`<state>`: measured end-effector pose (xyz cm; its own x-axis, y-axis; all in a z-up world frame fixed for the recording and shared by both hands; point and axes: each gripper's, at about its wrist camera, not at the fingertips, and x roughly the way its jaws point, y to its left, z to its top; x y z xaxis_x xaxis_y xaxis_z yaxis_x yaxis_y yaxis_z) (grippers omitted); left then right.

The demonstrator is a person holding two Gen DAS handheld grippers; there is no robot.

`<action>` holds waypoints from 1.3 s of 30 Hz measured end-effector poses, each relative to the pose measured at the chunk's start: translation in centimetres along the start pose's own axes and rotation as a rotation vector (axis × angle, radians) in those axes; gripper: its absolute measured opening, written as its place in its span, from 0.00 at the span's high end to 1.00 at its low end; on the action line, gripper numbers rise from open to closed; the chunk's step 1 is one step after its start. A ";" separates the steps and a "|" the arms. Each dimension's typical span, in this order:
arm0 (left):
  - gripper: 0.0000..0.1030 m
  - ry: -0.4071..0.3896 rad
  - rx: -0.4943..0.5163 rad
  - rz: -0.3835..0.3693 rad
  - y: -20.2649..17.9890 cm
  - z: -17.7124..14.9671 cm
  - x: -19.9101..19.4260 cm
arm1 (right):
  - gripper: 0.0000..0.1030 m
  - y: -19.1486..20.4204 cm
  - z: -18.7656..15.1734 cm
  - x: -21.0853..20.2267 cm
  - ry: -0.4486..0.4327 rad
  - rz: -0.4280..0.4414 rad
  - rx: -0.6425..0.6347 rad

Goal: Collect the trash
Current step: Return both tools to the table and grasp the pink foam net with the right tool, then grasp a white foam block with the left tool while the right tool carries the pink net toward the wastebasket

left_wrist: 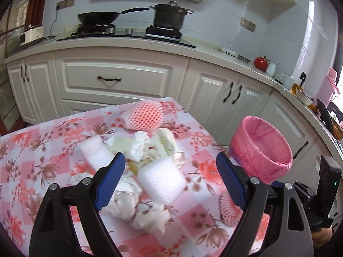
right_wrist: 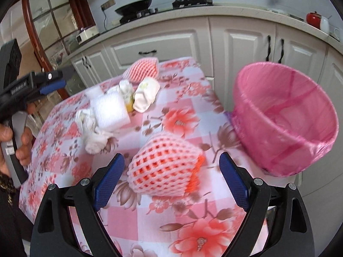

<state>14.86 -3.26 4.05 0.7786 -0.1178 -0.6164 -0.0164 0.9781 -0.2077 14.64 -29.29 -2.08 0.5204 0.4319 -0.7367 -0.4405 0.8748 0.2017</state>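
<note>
Trash lies in a heap on the pink floral tablecloth (left_wrist: 32, 150): a white foam block (left_wrist: 163, 180), crumpled tissues (left_wrist: 126, 197), a pale wrapper (left_wrist: 167, 143) and a pink foam net (left_wrist: 142, 115) at the far edge. My left gripper (left_wrist: 171, 177) hangs open over the heap, the foam block between its pads and untouched. In the right wrist view my right gripper (right_wrist: 171, 182) is open around a second pink foam net (right_wrist: 165, 165), with a gap on each side. The foam block (right_wrist: 109, 109), tissues (right_wrist: 92, 128) and wrapper (right_wrist: 146, 95) lie beyond it. A pink-lined bin (right_wrist: 285, 117) stands off the table's right edge.
White kitchen cabinets (left_wrist: 115, 79) and a counter with a wok (left_wrist: 98, 17) and a pot (left_wrist: 169, 17) run behind the table. The bin (left_wrist: 261, 150) is close to my left gripper's right finger. A hand (right_wrist: 19, 141) holds the left gripper's handle at the right view's left.
</note>
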 end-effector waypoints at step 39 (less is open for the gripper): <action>0.20 0.225 0.003 0.049 0.0 -2.3 8.8 | 0.40 1.1 0.7 6.3 0.081 0.024 0.008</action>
<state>20.30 -4.71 -3.13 0.6171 -0.1057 -0.7798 -0.0485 0.9839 -0.1718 17.94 -25.39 -6.07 0.4482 0.4342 -0.7814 -0.4462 0.8661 0.2253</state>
